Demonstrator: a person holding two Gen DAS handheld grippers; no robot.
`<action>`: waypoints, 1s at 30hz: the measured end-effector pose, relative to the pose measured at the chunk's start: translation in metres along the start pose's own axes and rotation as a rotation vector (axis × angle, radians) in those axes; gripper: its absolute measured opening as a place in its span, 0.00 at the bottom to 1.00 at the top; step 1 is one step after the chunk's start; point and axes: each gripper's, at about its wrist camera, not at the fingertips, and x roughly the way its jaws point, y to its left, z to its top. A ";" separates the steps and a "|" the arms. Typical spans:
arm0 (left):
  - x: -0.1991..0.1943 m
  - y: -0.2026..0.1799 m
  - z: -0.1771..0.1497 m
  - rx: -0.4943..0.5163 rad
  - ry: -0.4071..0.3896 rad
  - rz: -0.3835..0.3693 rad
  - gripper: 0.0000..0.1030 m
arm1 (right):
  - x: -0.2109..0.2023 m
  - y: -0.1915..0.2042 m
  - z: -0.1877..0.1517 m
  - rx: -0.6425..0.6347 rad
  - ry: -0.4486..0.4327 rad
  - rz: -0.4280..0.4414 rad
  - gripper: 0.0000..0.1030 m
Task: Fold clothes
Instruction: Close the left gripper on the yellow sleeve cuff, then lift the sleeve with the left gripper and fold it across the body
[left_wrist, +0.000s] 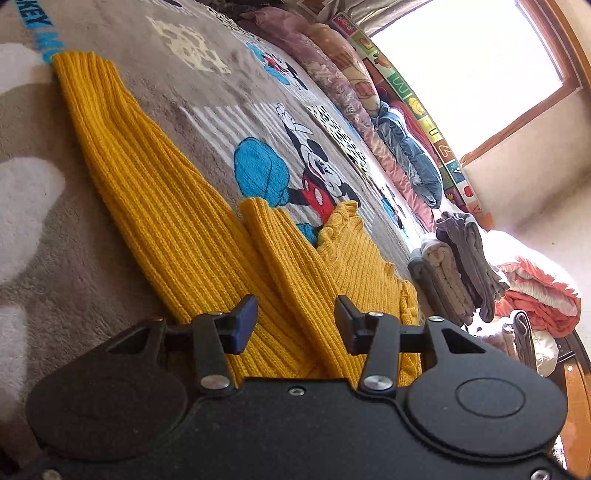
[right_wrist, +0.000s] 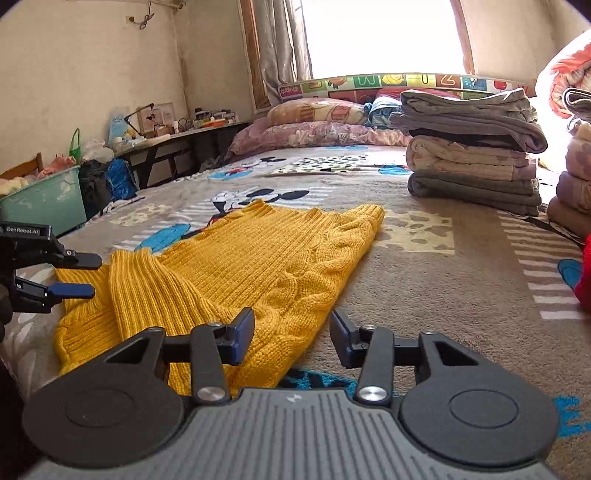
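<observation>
currently: yellow sweater (right_wrist: 236, 266) lies flat on the grey cartoon blanket (right_wrist: 424, 295), one sleeve (right_wrist: 147, 291) folded across its body. left gripper (left_wrist: 295, 319) hovers low over the sweater, fingers spread, nothing pinched. right gripper (right_wrist: 291, 332) at the sweater's near edge, fingers also spread, empty. stack of folded clothes (right_wrist: 472, 162) sits well apart, further up the bed.

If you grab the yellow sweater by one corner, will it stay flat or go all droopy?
Probably droopy. The yellow sweater is a soft ribbed knit, already rumpled with one sleeve flopped over it, so it should sag and stretch. Its thick cable knit looks fairly heavy for clothing. It likely won't slide much on the fuzzy Mickey Mouse blanket.
</observation>
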 end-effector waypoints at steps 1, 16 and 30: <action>0.002 0.001 0.001 -0.007 -0.008 -0.004 0.43 | 0.013 0.003 -0.002 -0.037 0.062 -0.006 0.41; 0.018 -0.020 0.008 0.108 -0.116 0.029 0.06 | -0.056 0.018 -0.019 -0.097 0.031 0.053 0.42; 0.002 -0.101 -0.007 0.299 -0.144 -0.132 0.06 | -0.068 0.051 -0.025 -0.193 -0.049 0.275 0.68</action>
